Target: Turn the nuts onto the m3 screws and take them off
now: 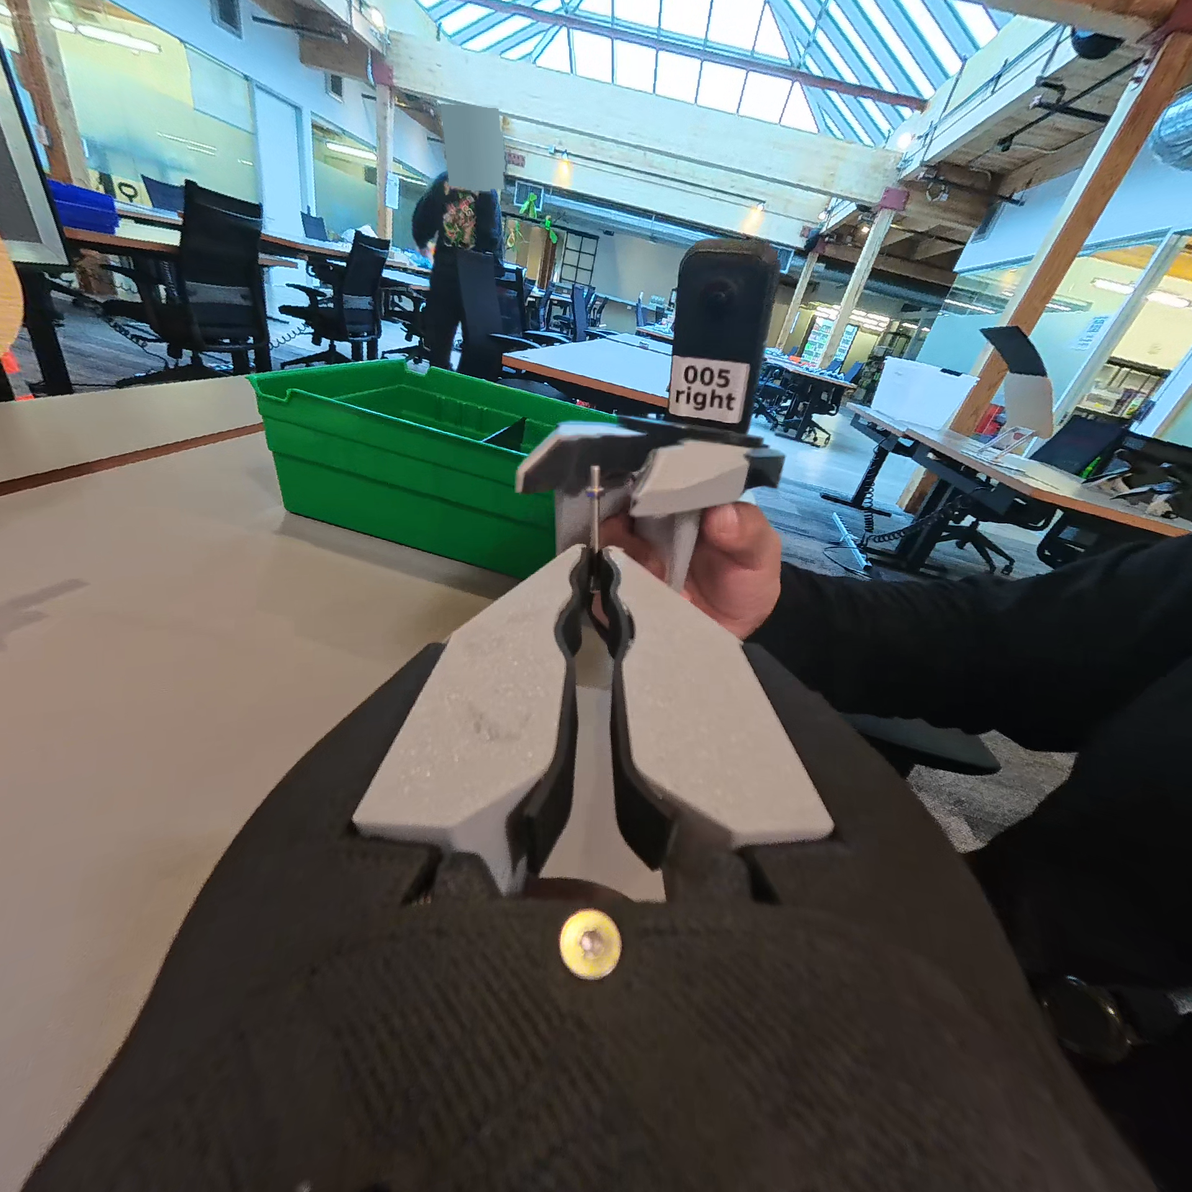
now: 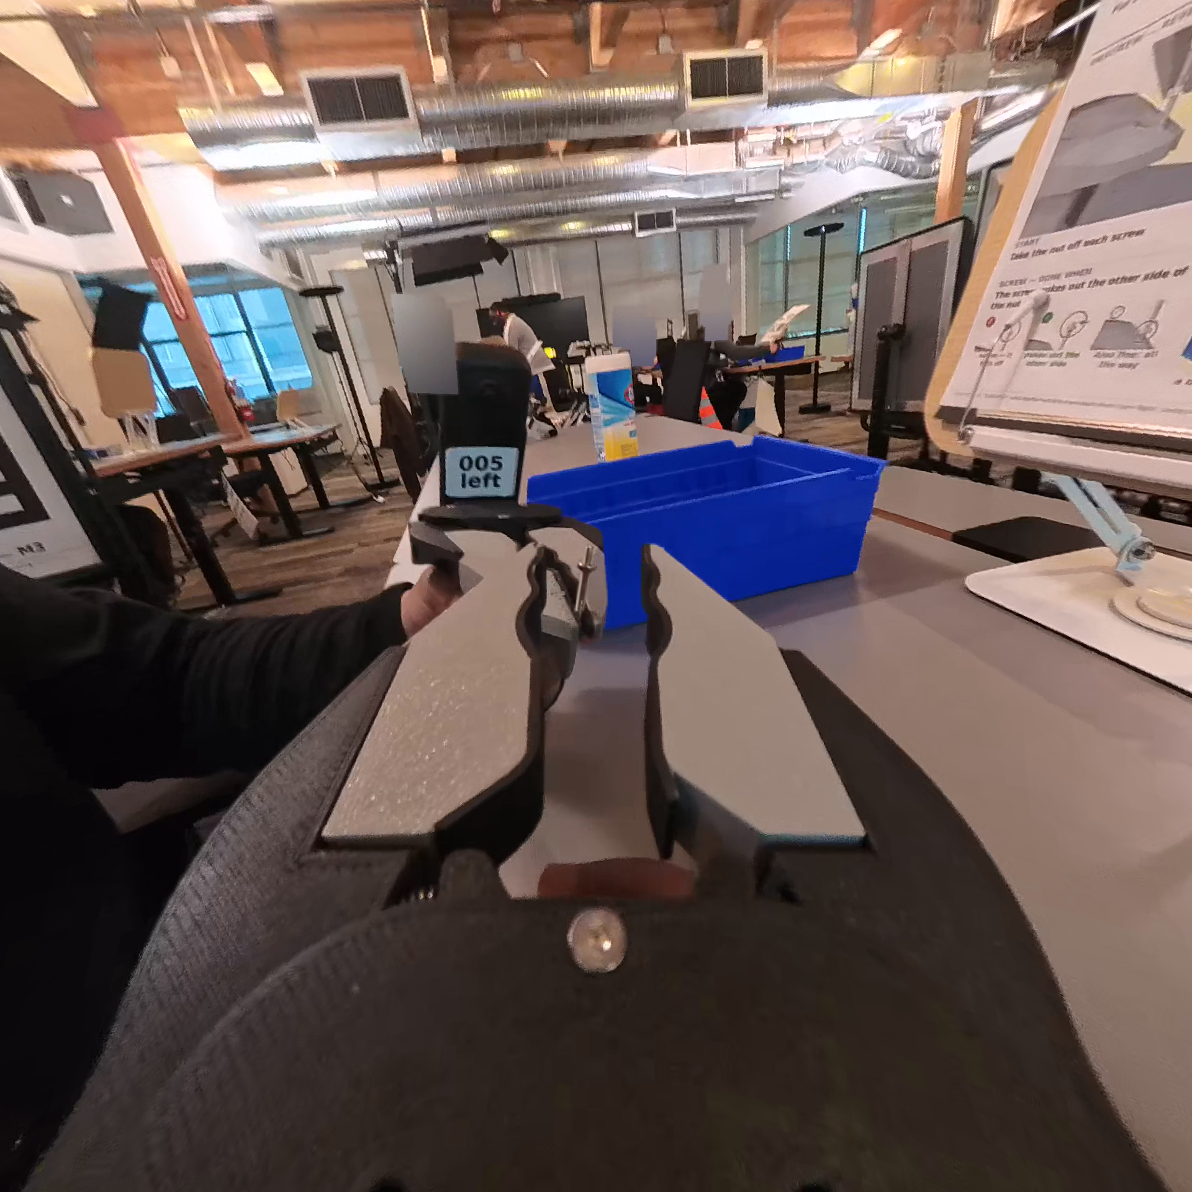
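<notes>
My left gripper (image 1: 595, 561) is shut on a thin M3 screw (image 1: 595, 516) that stands upright out of its fingertips. A small nut (image 1: 595, 493) sits near the top of the screw's shaft. My right gripper (image 2: 593, 574) is open and empty. The screw (image 2: 584, 587) with its nut (image 2: 587, 564) stands between the right gripper's open fingers, closer to its left finger (image 2: 509, 619). The left gripper (image 2: 584, 619) shows there from the side, held by a hand. The right gripper (image 1: 619, 477) shows behind the screw in the left wrist view.
A green bin (image 1: 413, 464) stands on the grey table (image 1: 161, 645) behind the left gripper. A blue bin (image 2: 722, 522) stands behind the right gripper, with a wipes canister (image 2: 609, 413) beyond it. An instruction sheet on a stand (image 2: 1064, 271) is at the right. Only a small space, under 4 cm, lies between the two pairs of fingers.
</notes>
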`<state>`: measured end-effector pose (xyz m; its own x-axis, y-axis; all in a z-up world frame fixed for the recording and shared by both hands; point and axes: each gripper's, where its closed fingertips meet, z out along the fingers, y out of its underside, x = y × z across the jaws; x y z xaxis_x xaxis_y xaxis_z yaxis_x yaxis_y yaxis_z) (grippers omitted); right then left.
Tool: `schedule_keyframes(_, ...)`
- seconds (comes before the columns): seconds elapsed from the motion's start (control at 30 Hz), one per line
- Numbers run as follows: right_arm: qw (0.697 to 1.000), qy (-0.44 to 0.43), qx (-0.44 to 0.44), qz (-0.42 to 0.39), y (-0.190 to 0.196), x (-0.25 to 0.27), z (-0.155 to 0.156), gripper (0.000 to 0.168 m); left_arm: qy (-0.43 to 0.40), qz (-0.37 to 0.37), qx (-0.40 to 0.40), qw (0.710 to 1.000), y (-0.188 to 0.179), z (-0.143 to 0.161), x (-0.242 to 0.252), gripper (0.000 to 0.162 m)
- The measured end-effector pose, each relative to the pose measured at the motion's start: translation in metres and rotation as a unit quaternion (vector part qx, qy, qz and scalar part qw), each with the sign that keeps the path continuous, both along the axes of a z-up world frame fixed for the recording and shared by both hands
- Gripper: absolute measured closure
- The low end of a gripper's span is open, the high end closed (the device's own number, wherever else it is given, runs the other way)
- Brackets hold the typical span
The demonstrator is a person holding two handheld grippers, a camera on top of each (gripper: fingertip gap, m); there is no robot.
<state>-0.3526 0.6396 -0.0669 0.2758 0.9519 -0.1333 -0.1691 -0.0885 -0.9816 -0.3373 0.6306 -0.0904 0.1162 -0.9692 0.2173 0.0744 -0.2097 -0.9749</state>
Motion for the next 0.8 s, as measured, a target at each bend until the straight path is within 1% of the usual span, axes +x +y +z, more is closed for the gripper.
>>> schedule_keyframes(0.1,1.000,-0.019,-0.006,-0.016,0.005,-0.003,-0.007,0.144,0.000,-0.006,0.002,1.000,-0.003,0.001,0.001,0.162)
schedule_keyframes(0.2,1.000,-0.007,-0.028,-0.013,0.009,0.003,-0.007,0.138,-0.009,-0.004,-0.006,1.000,0.000,0.002,-0.001,0.162)
schedule_keyframes(0.23,0.999,-0.004,-0.035,-0.016,0.012,0.007,-0.008,0.141,-0.014,-0.005,-0.010,1.000,0.000,0.004,-0.003,0.162)
schedule_keyframes(0.27,0.999,0.001,-0.039,-0.031,0.017,0.012,-0.007,0.151,-0.016,-0.004,-0.011,1.000,0.001,0.004,-0.004,0.162)
schedule_keyframes(0.3,0.999,0.011,-0.039,-0.034,0.018,0.016,-0.004,0.150,-0.015,-0.001,-0.010,1.000,0.002,0.004,-0.004,0.162)
schedule_keyframes(0.4,0.999,0.037,-0.028,-0.004,0.008,0.015,0.006,0.146,-0.012,-0.003,-0.009,1.000,0.001,0.003,-0.002,0.162)
schedule_keyframes(0.47,0.999,0.027,-0.014,0.010,0.000,0.007,0.006,0.146,-0.009,-0.006,-0.009,1.000,0.000,0.001,0.000,0.162)
schedule_keyframes(0.57,1.000,-0.006,-0.004,0.009,-0.002,-0.004,-0.002,0.145,-0.006,-0.010,-0.006,1.000,-0.002,0.000,0.002,0.162)
schedule_keyframes(0.63,1.000,-0.019,-0.006,-0.009,0.004,-0.002,-0.006,0.149,-0.006,-0.006,-0.004,1.000,-0.002,0.001,0.001,0.162)
schedule_keyframes(0.7,1.000,-0.013,-0.020,-0.008,0.007,0.004,-0.006,0.144,-0.013,-0.005,-0.008,1.000,0.000,0.003,-0.001,0.162)
schedule_keyframes(0.77,0.999,0.003,-0.030,-0.019,0.013,0.011,-0.004,0.149,-0.016,-0.005,-0.012,1.000,0.001,0.004,-0.003,0.162)
schedule_keyframes(0.8,0.999,0.012,-0.028,-0.017,0.013,0.014,0.000,0.149,-0.012,-0.001,-0.010,1.000,0.002,0.003,-0.003,0.162)
